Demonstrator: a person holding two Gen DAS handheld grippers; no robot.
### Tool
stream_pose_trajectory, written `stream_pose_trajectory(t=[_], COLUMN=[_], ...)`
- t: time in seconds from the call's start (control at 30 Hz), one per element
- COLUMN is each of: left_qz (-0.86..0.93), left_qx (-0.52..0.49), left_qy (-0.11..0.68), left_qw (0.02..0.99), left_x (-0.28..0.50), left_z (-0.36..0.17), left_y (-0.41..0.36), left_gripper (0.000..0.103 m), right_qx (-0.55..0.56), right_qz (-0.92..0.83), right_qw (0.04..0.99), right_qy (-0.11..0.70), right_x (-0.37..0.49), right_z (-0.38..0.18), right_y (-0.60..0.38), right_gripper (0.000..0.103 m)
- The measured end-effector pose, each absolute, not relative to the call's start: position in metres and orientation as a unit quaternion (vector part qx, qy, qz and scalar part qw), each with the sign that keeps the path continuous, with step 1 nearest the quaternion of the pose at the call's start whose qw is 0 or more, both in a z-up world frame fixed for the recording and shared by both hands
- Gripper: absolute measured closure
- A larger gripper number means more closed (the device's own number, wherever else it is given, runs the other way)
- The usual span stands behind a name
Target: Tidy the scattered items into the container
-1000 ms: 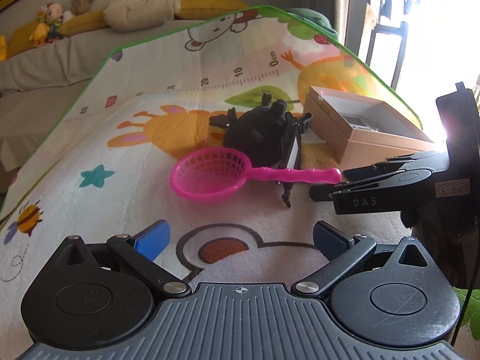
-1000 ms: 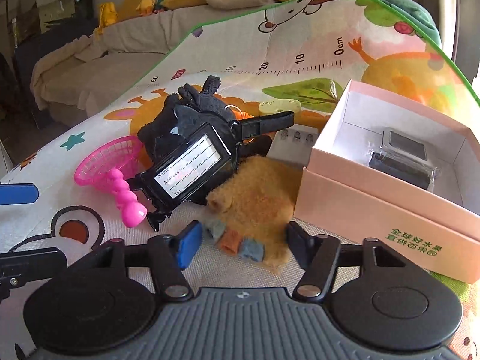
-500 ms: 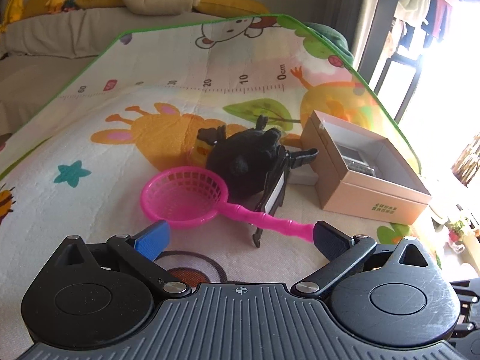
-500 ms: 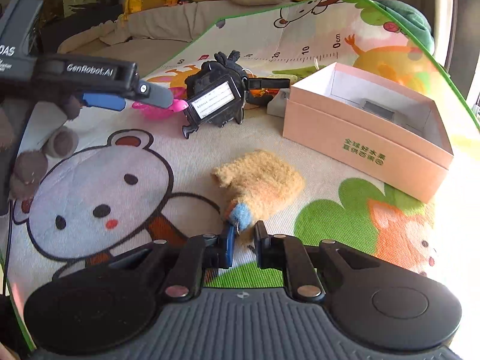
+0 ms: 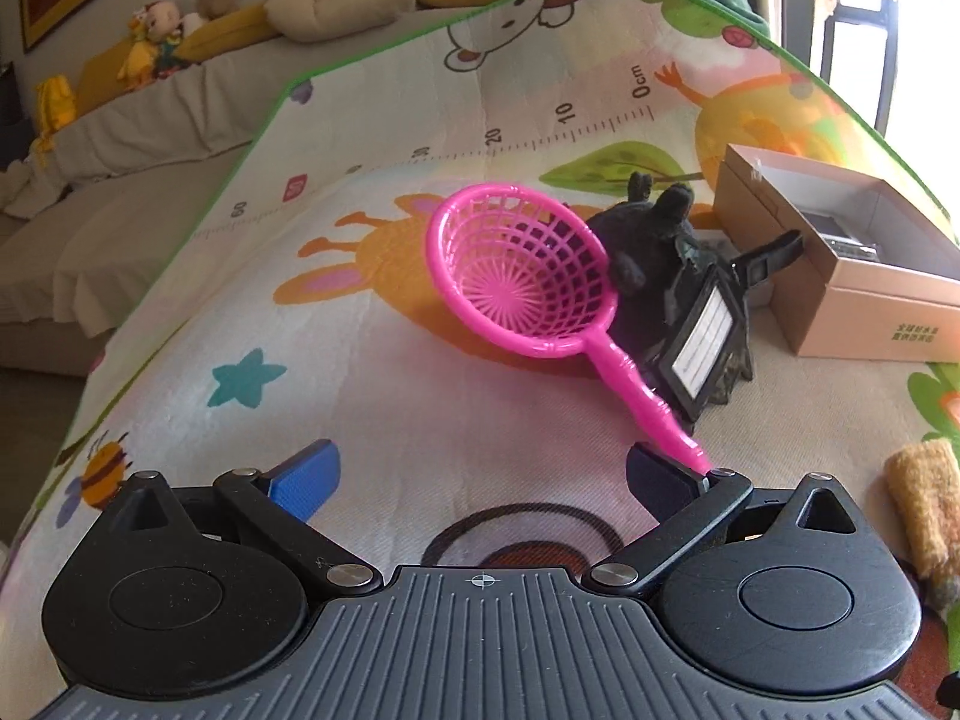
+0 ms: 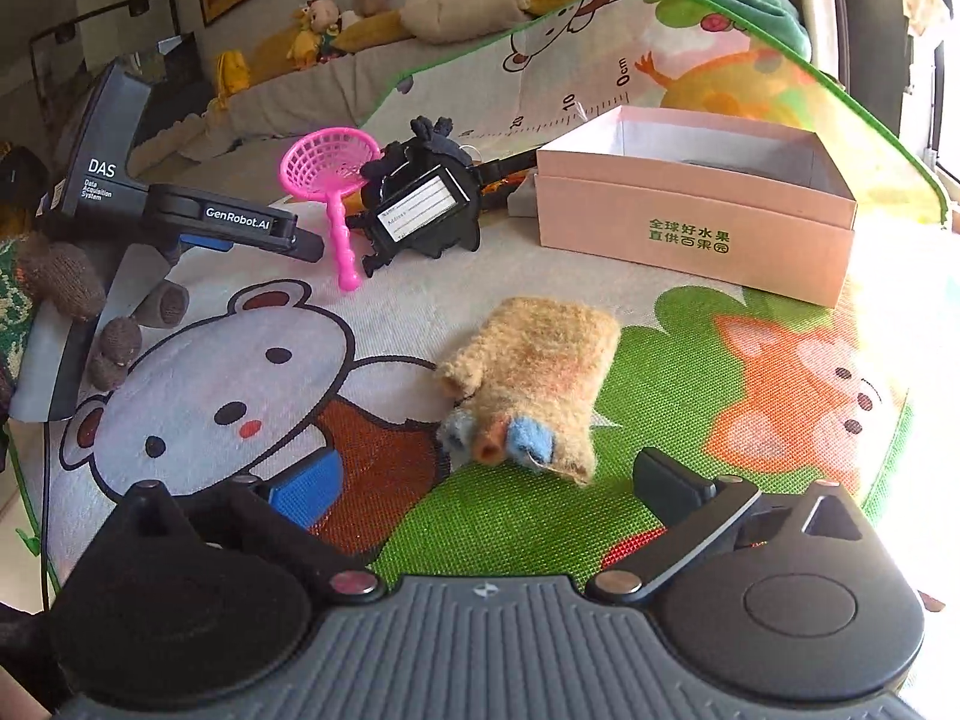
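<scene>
We see both grippers spread: left gripper (image 6: 300, 243) marked "GenRobot.AI", "DAS"; right gripper (image 6: 480, 492) before glove (image 6: 534, 378); box (image 6: 690, 228) bears green Chinese print.

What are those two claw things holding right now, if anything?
Nothing. The left gripper and right gripper are both open. The pink scoop has its handle tip against the left gripper's finger, unclamped. The fuzzy glove lies free.

The right gripper (image 6: 480, 480) has let go of the glove (image 6: 528, 384) and its fingers are wide apart. The pink net (image 5: 522, 270) now tips up by the left gripper (image 5: 480, 474).
</scene>
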State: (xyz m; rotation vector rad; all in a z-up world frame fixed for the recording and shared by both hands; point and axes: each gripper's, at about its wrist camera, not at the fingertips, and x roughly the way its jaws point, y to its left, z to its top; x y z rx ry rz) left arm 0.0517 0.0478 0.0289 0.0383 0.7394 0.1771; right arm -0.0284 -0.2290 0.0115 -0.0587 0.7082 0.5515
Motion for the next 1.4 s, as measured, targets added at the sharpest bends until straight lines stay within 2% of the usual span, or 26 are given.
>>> stream_pose_trajectory(t=[0.23, 0.43, 0.77, 1.0, 1.23, 1.4], left_qz=[0.140, 0.067, 0.042, 0.047, 0.116, 0.103], left_qx=[0.084, -0.078, -0.080, -0.016, 0.076, 0.085], left_qy=[0.364, 0.366, 0.365, 0.377, 0.395, 0.343], left_qw=[0.917, 0.925, 0.927, 0.925, 0.908, 0.930], left_x=[0.036, 0.044, 0.085, 0.094, 0.060, 0.044], left_z=[0.027, 0.045, 0.043, 0.034, 0.027, 0.049], left_y=[0.077, 0.086, 0.035, 0.026, 0.064, 0.067], left_gripper=[0.000, 0.000, 0.000, 0.000, 0.000, 0.000], right_qx=[-0.059, -0.087, -0.087, -0.089, -0.088, -0.088], right_qz=[0.259, 0.257, 0.256, 0.254, 0.255, 0.255], right_qw=[0.898, 0.896, 0.898, 0.899, 0.899, 0.899], right_qy=[0.350, 0.350, 0.346, 0.346, 0.346, 0.346], right_x=[-0.030, -0.033, -0.034, -0.035, -0.035, -0.035], right_z=[0.010, 0.009, 0.008, 0.008, 0.008, 0.008], right_y=[-0.221, -0.215, -0.215, -0.214, -0.214, -0.214], right_gripper=[0.000, 0.000, 0.000, 0.000, 0.000, 0.000])
